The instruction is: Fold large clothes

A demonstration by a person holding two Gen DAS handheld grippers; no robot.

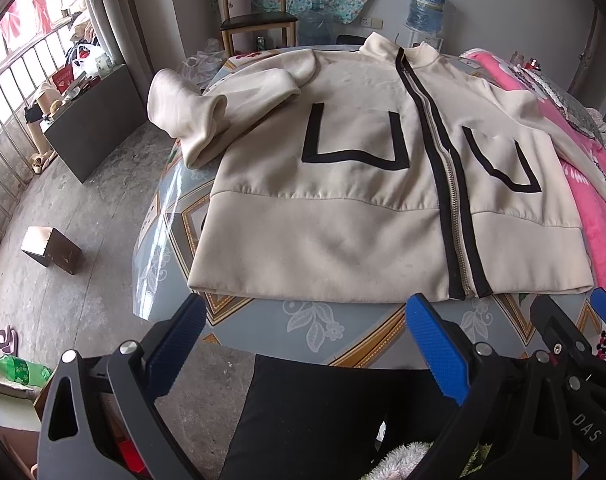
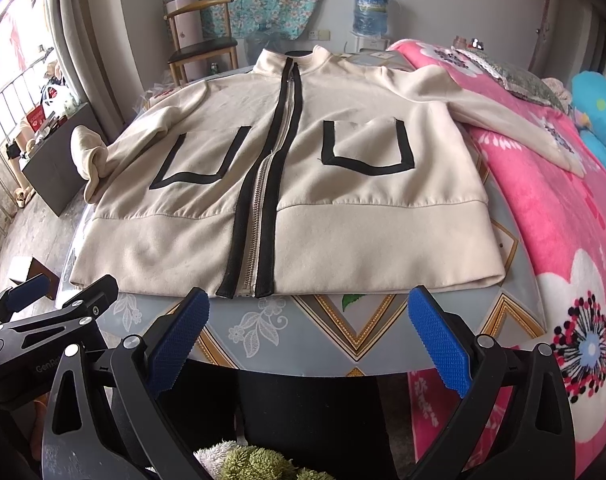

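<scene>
A cream zip jacket (image 1: 343,216) with black zipper trim and black U-shaped pocket outlines lies flat, front up, on the patterned table (image 1: 303,328), collar at the far side. It also shows in the right wrist view (image 2: 343,232). Its left sleeve (image 1: 191,116) is bunched and hangs off the table's left edge. Its right sleeve (image 2: 515,120) stretches over the pink blanket. My left gripper (image 1: 307,344) is open and empty, just short of the hem. My right gripper (image 2: 307,340) is open and empty, also near the hem, beside the left one.
A pink floral blanket (image 2: 563,240) covers the bed right of the table. A wooden chair (image 1: 255,16) and a water bottle (image 1: 427,6) stand behind. A dark cabinet (image 1: 95,120), a small box (image 1: 51,250) and a green bottle (image 1: 21,370) are on the floor at left.
</scene>
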